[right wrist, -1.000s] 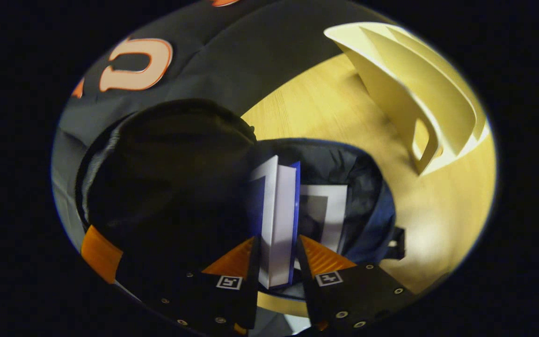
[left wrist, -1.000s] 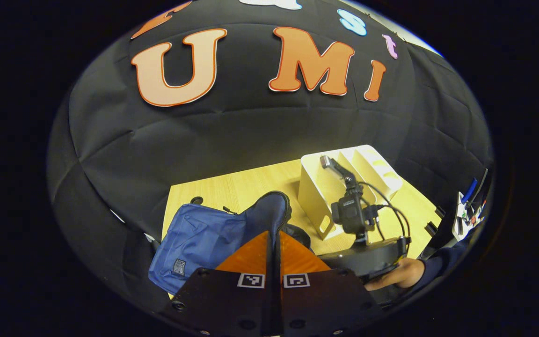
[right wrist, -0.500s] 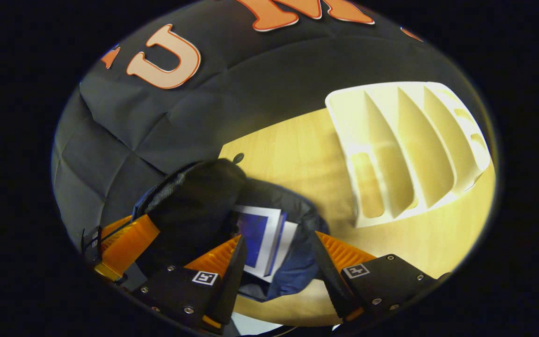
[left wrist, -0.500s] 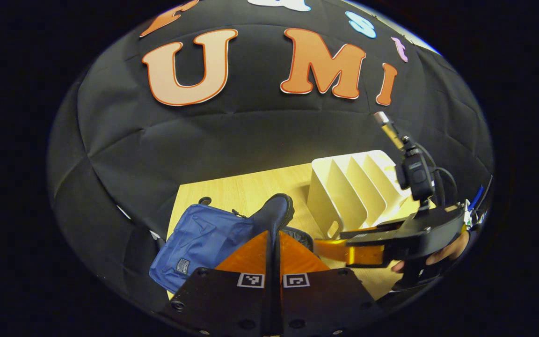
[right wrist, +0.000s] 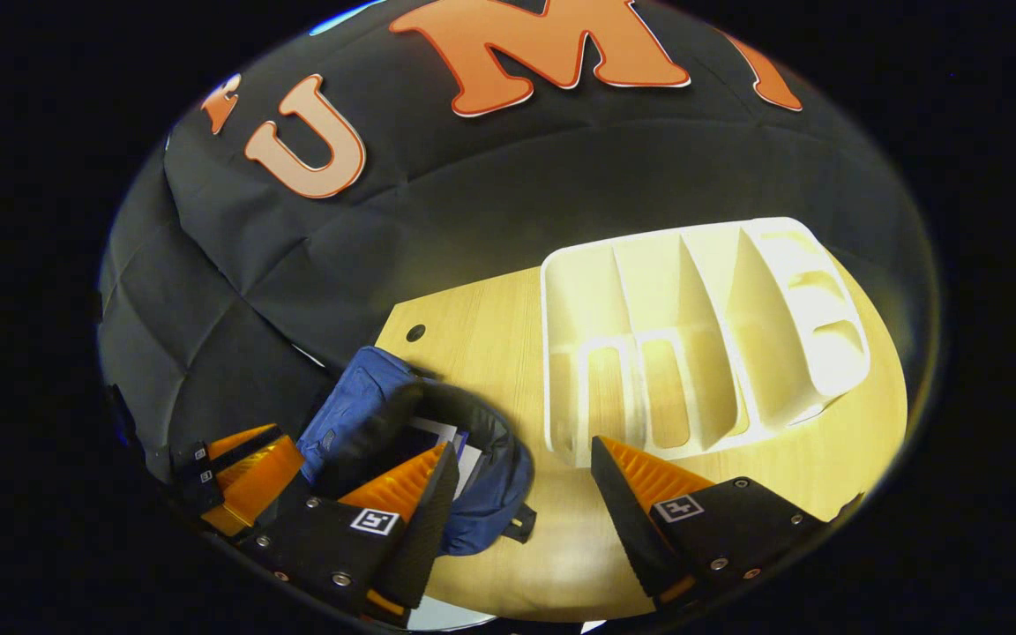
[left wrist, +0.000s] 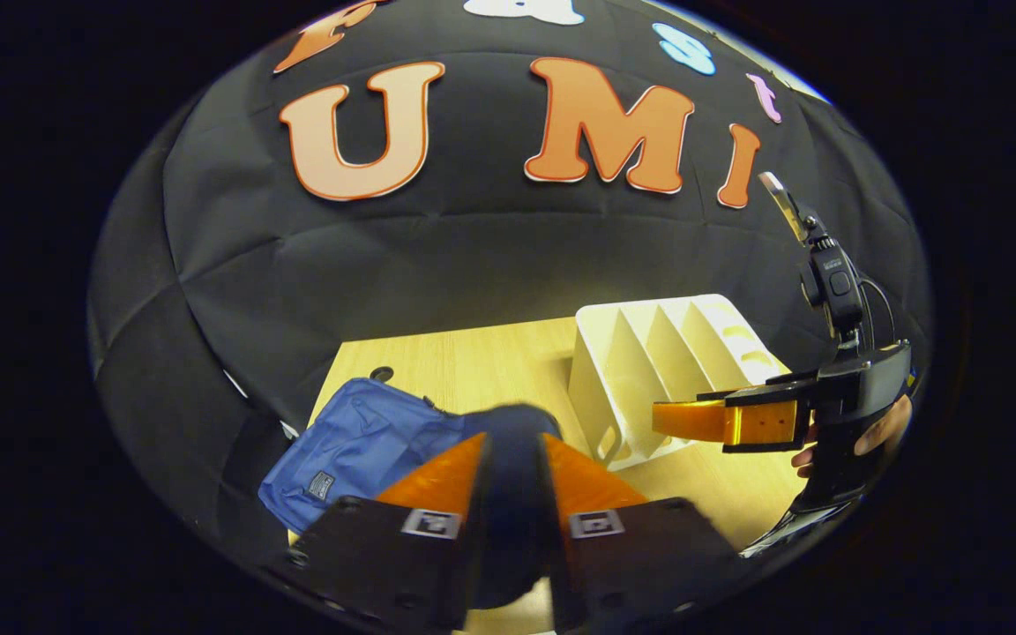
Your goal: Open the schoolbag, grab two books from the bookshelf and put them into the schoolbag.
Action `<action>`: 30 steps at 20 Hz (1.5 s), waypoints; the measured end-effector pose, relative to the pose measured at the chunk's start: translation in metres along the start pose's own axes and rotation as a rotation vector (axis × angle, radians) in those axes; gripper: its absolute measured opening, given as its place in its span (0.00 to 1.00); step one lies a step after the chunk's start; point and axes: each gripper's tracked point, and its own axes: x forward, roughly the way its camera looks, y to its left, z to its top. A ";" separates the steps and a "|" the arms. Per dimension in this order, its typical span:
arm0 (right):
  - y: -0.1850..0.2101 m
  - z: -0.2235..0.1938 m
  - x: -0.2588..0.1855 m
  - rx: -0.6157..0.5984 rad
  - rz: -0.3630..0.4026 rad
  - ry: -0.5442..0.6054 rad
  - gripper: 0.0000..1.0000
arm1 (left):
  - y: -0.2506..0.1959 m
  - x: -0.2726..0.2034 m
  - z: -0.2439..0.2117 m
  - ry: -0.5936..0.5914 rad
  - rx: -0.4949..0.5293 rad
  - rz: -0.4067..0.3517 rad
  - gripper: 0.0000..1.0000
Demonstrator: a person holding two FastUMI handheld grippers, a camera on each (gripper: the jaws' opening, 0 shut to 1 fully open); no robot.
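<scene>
The blue schoolbag [left wrist: 358, 445] lies at the table's left end with its mouth open. Two books [right wrist: 448, 434] lie inside the mouth, partly under the dark flap [right wrist: 376, 419]. My left gripper [left wrist: 514, 441] is open, its fingers parted with the flap [left wrist: 512, 423] sitting loosely between them. It shows beside the bag as the left gripper [right wrist: 243, 463]. My right gripper [right wrist: 521, 445] is open and holds nothing, hovering above the table between the bag and the white bookshelf [right wrist: 693, 326]. A hand [left wrist: 878, 432] holds that right gripper [left wrist: 676, 421] in front of the bookshelf [left wrist: 649, 370].
The bookshelf's slots hold nothing that I can see. The wooden table [right wrist: 490, 326] has a small round hole near its far left corner, and the black cloth wall rises right behind it. Bare wood lies in front of the shelf [left wrist: 720, 494].
My right gripper let go of the book, opened wide and drew back up and right from the bag. My left gripper's fingers parted, and the flap sank lower.
</scene>
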 end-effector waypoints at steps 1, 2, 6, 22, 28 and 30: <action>-0.008 0.002 -0.005 -0.011 -0.011 -0.011 0.91 | -0.007 -0.001 0.002 -0.013 0.007 0.003 0.47; -0.015 0.006 -0.011 -0.019 -0.019 -0.026 0.91 | -0.015 -0.001 0.004 -0.021 0.004 0.000 0.62; -0.041 0.022 -0.030 -0.034 -0.050 -0.085 0.95 | -0.038 -0.002 0.021 -0.078 -0.051 -0.004 0.98; -0.125 0.129 -0.140 -0.154 -0.261 -0.513 0.94 | -0.109 -0.020 0.112 -0.355 -0.019 0.037 0.98; -0.130 0.161 -0.184 -0.181 -0.289 -0.661 0.94 | -0.119 -0.048 0.154 -0.540 0.019 0.081 0.98; -0.130 0.171 -0.200 -0.206 -0.302 -0.728 0.94 | -0.124 -0.061 0.163 -0.602 0.028 0.088 0.95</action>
